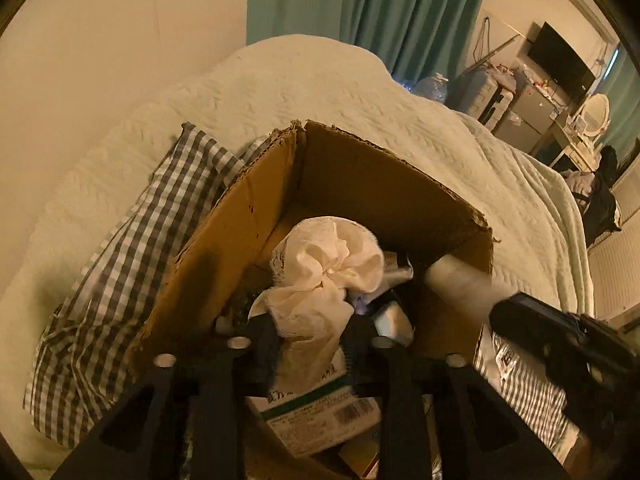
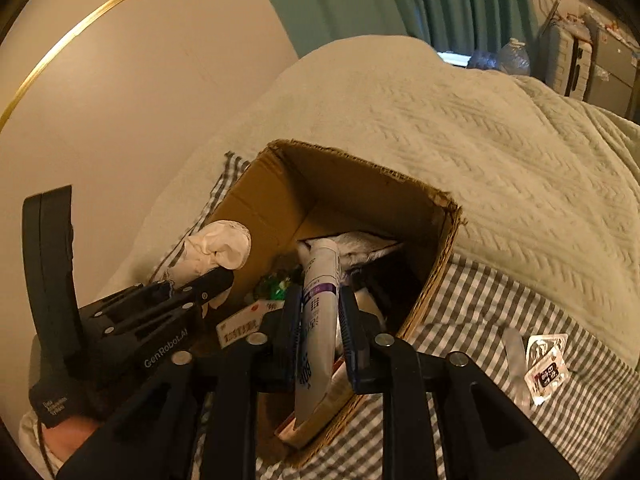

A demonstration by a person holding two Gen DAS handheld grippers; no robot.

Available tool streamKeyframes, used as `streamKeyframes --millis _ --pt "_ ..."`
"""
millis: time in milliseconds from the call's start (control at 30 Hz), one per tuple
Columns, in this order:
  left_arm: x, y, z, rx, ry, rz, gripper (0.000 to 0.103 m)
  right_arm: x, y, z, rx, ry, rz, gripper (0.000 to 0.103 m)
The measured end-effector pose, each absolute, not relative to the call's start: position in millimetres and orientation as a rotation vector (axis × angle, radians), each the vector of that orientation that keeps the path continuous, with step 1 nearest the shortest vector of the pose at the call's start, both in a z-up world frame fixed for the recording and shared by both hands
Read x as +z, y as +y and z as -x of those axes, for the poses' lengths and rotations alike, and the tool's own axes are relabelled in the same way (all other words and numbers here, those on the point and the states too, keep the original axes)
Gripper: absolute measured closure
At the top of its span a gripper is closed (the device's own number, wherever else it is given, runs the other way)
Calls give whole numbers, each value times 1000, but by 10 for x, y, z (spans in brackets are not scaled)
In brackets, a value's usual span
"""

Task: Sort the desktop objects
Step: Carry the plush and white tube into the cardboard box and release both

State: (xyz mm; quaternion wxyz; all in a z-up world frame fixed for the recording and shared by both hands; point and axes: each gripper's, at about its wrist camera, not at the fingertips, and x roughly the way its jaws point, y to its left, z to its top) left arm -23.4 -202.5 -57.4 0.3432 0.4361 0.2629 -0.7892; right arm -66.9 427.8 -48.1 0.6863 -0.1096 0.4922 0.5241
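Open cardboard box [image 1: 352,184] resting on a grey-and-white checked cloth [image 1: 132,280] spread over a bed covered by a pale textured quilt [image 1: 312,80]. Behind the bed: a cream wall [image 1: 100,48], teal curtains [image 1: 380,4], and, far right, a suitcase [image 1: 486,98], a dark screen [image 1: 560,60] and a round mirror [image 1: 596,112]. Left gripper [image 1: 310,332], over the box, has crumpled white cloth [image 1: 328,268] between its fingers; whether the pads press it cannot be told. Right gripper [image 2: 320,320], also over the box, has a white tube [image 2: 318,308] upright between its fingers, grip likewise unclear. A small clear packet [image 2: 546,366] lies on the checked cloth, right of the box.
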Motion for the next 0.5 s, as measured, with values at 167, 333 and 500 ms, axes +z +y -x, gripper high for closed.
streamKeyframes --millis 167,333,500 --pt "-538 -1960 286 -2033 672 -1140 36 -376 4072 534 1148 1065 235 61" --pt "-362 -1681 274 -2034 660 -1136 34 -180 3665 331 1086 1034 213 61" --pt "-168 -1161 418 -2087 627 -1131 29 55 3126 215 1029 991 205 55"
